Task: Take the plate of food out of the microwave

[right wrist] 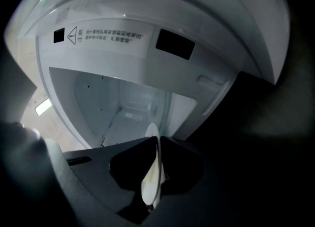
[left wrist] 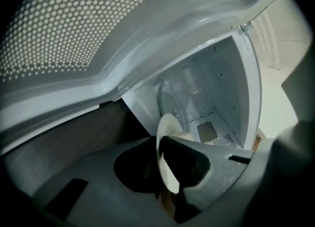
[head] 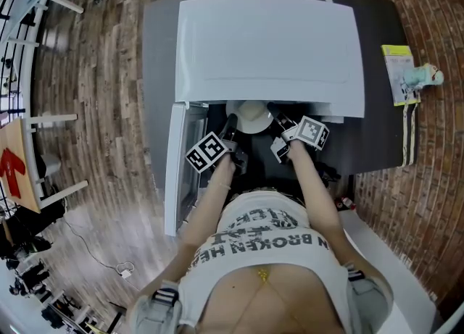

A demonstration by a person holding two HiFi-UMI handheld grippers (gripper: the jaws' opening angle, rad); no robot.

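The plate [head: 251, 117] sits at the mouth of the microwave [head: 268, 43], just under the 6 o'clock edge of its white top, about half of it showing. The door [head: 176, 166] hangs open toward 8 o'clock. The left gripper [head: 232, 122] is clamped on the rim at the plate's 9 o'clock and the right gripper [head: 277, 122] on the rim at 3 o'clock. In each gripper view the thin pale rim stands edge-on, pinched between the two dark jaws.

It looks like a stiff, glazed plate, so I judge it smooth and apt to slide in the pads, breakable if dropped, and fairly heavy once loaded. Opposite rim points are a sound place to hold it. It wants keeping level, or the food may shift (a tilt toward the person would be the worst case).

The head view alone shows both grips at once and how far out the plate lies, but the casing hides the cavity. The left gripper view shows the door's dotted screen at 11 o'clock and the cavity's side wall and floor. The right gripper view shows the warning label above the opening. The food itself I cannot make out clearly in any view
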